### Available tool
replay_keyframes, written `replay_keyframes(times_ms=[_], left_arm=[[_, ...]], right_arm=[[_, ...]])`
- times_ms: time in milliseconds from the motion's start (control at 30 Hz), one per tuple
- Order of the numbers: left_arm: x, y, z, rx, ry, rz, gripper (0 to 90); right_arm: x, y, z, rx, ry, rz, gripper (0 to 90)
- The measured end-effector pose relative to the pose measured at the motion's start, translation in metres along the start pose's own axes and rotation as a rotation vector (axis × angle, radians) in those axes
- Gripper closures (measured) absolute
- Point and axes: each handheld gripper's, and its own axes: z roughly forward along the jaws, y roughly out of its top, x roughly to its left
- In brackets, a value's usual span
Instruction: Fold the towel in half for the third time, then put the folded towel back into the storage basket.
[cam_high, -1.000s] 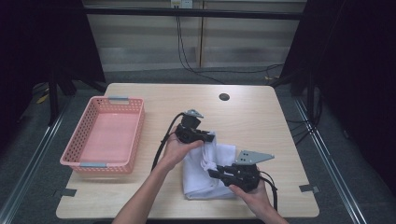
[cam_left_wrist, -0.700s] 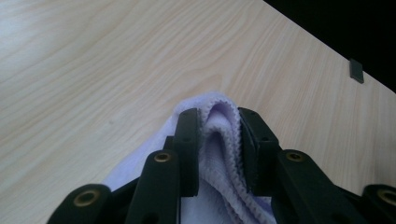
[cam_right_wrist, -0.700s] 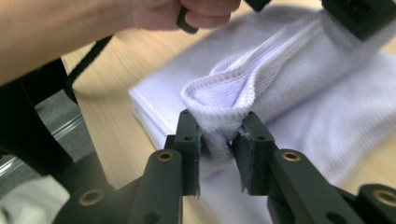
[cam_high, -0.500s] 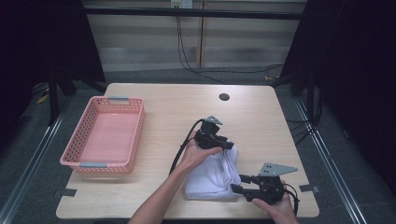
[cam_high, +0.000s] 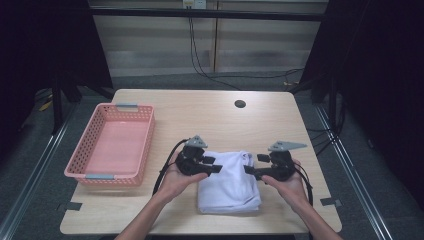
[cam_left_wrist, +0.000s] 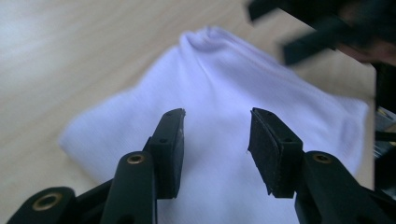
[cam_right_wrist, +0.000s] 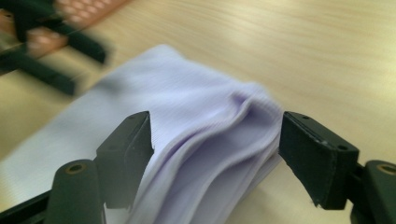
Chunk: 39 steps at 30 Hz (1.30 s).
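Folded white cloth (cam_high: 229, 182) on the table (cam_high: 210, 112), left gripper (cam_high: 216, 166) and right gripper (cam_high: 250, 169) at its opposite edges, jaws just opened, both released, cloth ungripped between them

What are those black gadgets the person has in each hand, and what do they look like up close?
Each is a black hand-held gripper. The left gripper and the right gripper both carry a grey three-cornered plate on top and trail a black cable toward the table edge. Up close, each has two black jaws with flat, rough-looking pads and brass-coloured rivets at the joints. The forearms are bare, with no sleeves in sight.
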Motion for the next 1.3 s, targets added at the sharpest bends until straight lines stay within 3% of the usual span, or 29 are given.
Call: replay_keyframes(times_ms=[100, 133, 167, 233, 333, 367, 433, 467, 533, 600, 700, 767, 967, 1067, 1100, 1133, 1300], left_arm=[[-0.009, -0.014, -0.003, 0.007, -0.003, 0.012, 51.3], [-0.012, -0.018, -0.005, 0.008, -0.003, 0.01, 49.7], [-0.014, -0.021, -0.009, 0.018, 0.005, 0.02, 48.0], [-0.018, -0.028, -0.017, 0.028, 0.018, 0.032, 46.3], [-0.019, -0.041, -0.028, 0.023, 0.032, 0.0, 43.1], [-0.019, -0.046, -0.031, 0.025, 0.022, -0.012, 41.6], [-0.019, -0.057, -0.032, 0.003, 0.009, -0.054, 40.8], [-0.019, -0.061, -0.031, 0.032, 0.0, -0.058, 39.3], [-0.023, -0.069, -0.028, 0.063, 0.0, -0.043, 35.9], [-0.027, -0.074, -0.024, 0.097, -0.001, -0.006, 33.8], [-0.028, -0.077, -0.02, 0.112, 0.0, -0.012, 30.3], [-0.027, -0.077, -0.019, 0.122, -0.001, -0.018, 28.4], [-0.027, -0.078, -0.014, 0.131, -0.003, -0.024, 25.9], [-0.03, -0.075, -0.009, 0.141, 0.005, 0.01, 26.0], [-0.031, -0.075, -0.007, 0.143, -0.011, 0.016, 25.7], [-0.031, -0.074, -0.004, 0.162, 0.003, 0.021, 25.4], [-0.031, -0.072, 0.0, 0.16, 0.012, 0.037, 26.9]], right_arm=[[-0.012, 0.014, 0.024, 0.043, -0.008, 0.001, 25.8], [-0.016, 0.016, 0.031, 0.052, -0.04, -0.009, 27.7], [-0.02, 0.015, 0.036, 0.062, -0.033, 0.008, 32.6], [-0.027, 0.01, 0.041, 0.072, -0.05, 0.02, 39.5], [-0.038, -0.005, 0.044, 0.104, -0.085, 0.058, 46.9], [-0.042, -0.01, 0.045, 0.099, -0.066, 0.06, 49.2], [-0.044, -0.014, 0.046, 0.091, -0.063, 0.049, 47.0], [-0.044, -0.014, 0.047, 0.087, -0.06, 0.043, 46.3], [-0.043, -0.012, 0.047, 0.072, -0.065, 0.018, 39.1], [-0.043, -0.008, 0.047, 0.066, -0.034, 0.007, 31.8], [-0.042, 0.002, 0.045, 0.059, -0.02, -0.019, 20.9], [-0.043, 0.006, 0.044, 0.034, 0.01, 0.003, 20.6], [-0.044, 0.001, 0.056, 0.087, 0.055, -0.008, 18.4], [-0.043, -0.002, 0.062, 0.105, 0.053, -0.015, 16.6], [-0.042, -0.003, 0.063, 0.115, 0.048, -0.022, 16.1], [-0.042, -0.004, 0.065, 0.124, 0.042, -0.03, 15.8], [-0.04, -0.007, 0.07, 0.136, 0.054, -0.043, 16.7]])
